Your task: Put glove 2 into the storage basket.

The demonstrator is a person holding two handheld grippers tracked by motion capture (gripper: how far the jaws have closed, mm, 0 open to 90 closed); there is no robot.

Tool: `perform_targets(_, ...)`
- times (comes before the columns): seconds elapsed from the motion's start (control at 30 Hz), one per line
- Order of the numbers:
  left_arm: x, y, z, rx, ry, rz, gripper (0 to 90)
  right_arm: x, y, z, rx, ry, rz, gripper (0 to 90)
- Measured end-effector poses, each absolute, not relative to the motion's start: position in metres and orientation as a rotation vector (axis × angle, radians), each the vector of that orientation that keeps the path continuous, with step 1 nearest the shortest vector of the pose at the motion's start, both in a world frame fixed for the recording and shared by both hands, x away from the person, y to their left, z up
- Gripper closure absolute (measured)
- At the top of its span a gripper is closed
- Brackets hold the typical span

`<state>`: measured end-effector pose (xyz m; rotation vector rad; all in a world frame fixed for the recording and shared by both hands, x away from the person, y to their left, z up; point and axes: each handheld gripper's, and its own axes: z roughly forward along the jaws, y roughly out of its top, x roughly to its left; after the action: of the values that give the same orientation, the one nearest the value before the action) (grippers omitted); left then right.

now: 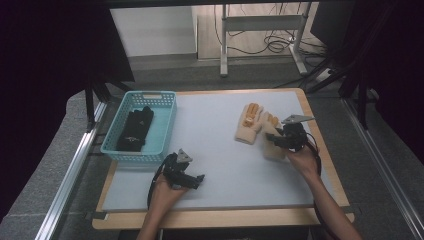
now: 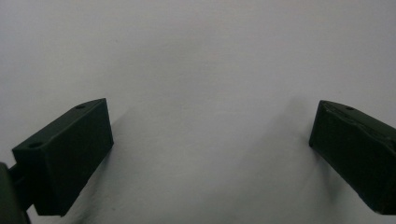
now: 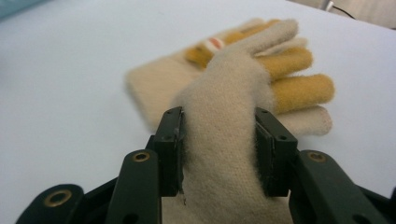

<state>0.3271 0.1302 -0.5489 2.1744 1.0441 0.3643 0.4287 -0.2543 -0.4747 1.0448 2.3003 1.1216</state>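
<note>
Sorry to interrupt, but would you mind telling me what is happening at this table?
A person is sorting gloves with hand-held tongs. The right tongs are clamped on a cream glove, beside a second cream and yellow glove. The left tongs hang open over the white mat. Black gloves lie in the blue basket.

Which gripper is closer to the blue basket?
Left. The left gripper sits open just below the blue basket; the right gripper is across the table, clamped on a cream glove.

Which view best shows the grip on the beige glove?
The right gripper view: the right gripper pads squeeze the beige glove from both sides. The high view shows that glove small and partly hidden. The left gripper view faces bare table.
</note>
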Motion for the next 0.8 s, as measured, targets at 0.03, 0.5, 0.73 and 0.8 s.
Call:
perform_targets(0.03,0.327,0.130,-0.549,2.174,1.044,0.364,0.0,0.423,-0.252,-0.472,1.035,2.309,1.133,57.8)
perform_targets(0.5,0.327,0.130,-0.549,2.171,1.044,0.368,0.0,0.369,-0.180,-0.469,0.876,2.457,1.245,57.6)
perform_targets(0.73,0.327,0.130,-0.549,2.174,1.044,0.366,0.0,0.362,-0.140,-0.493,0.843,2.528,1.229,57.5)
perform_targets(0.8,0.327,0.130,-0.549,2.169,1.046,0.366,0.0,0.361,-0.133,-0.503,0.835,2.548,1.220,56.8)
